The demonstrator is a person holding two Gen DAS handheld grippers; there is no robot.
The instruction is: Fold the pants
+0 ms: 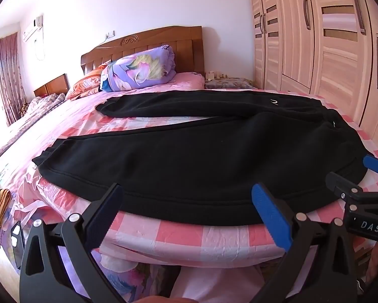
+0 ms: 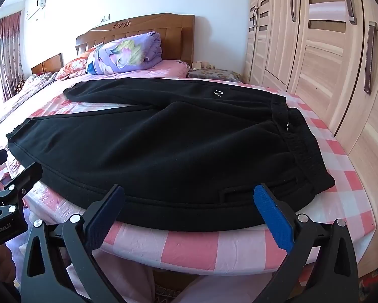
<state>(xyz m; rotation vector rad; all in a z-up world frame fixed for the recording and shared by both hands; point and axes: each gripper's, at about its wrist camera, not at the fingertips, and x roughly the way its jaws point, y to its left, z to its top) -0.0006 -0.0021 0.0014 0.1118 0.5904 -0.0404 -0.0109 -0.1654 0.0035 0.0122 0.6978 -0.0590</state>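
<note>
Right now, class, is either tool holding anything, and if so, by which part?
Nothing is held. The left tool and right tool are both wide open, poised at the near edge of the black pants, which lie flat on the bed.

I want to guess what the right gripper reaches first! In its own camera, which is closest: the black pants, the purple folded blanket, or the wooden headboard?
1. Black pants, on the bed just ahead of the open right gripper.
2. Purple folded blanket, at the head of the bed.
3. Wooden headboard, behind it, by the wall.
</note>
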